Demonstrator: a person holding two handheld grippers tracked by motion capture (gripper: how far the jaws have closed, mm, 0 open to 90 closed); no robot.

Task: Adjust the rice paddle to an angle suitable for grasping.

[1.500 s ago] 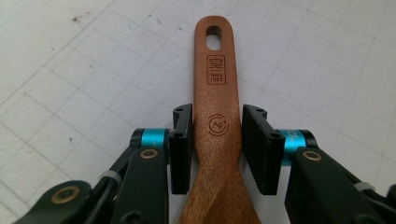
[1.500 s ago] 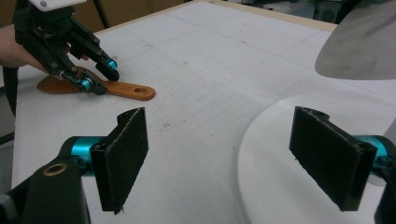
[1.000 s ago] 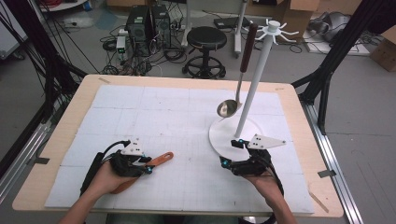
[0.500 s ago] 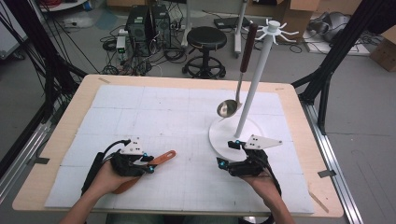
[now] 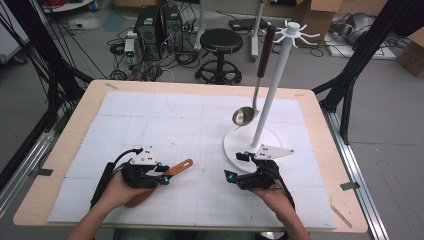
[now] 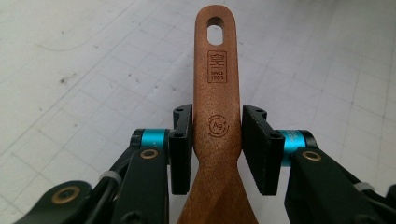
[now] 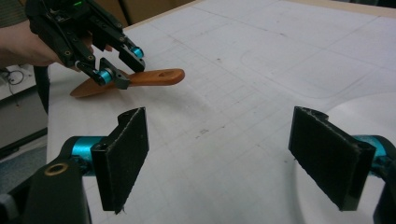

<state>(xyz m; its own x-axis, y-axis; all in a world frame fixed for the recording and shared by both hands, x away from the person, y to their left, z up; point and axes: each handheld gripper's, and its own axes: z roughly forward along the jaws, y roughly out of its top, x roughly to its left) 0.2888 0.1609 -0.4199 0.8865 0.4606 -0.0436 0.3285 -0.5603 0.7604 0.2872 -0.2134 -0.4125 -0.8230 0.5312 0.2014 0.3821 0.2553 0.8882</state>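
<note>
1. One wooden spatula [image 6: 217, 116] is lying on the bench [image 5: 310, 102], well to the left of the white utensil stand [image 5: 272, 90]; its handle end, with one hanging hole, is pointing toward the stand's round base.
2. The left gripper [image 5: 162, 174] is sitting around the spatula's handle: its two pads [image 6: 181, 147] are flanking the wood closely, one looking in contact and the other just beside it, so whether it is clamping cannot be told.
3. The right gripper [image 5: 236, 166] is resting with its jaws spread wide and holding nothing, just beside the near edge of the stand's base.
4. One metal ladle [image 5: 251, 87] with a dark handle is hanging from the stand, its bowl sitting just above the base.
5. One white gridded mat [image 5: 165, 120] is covering the bench under the stand.
6. Two hands are holding the two grippers.
</note>
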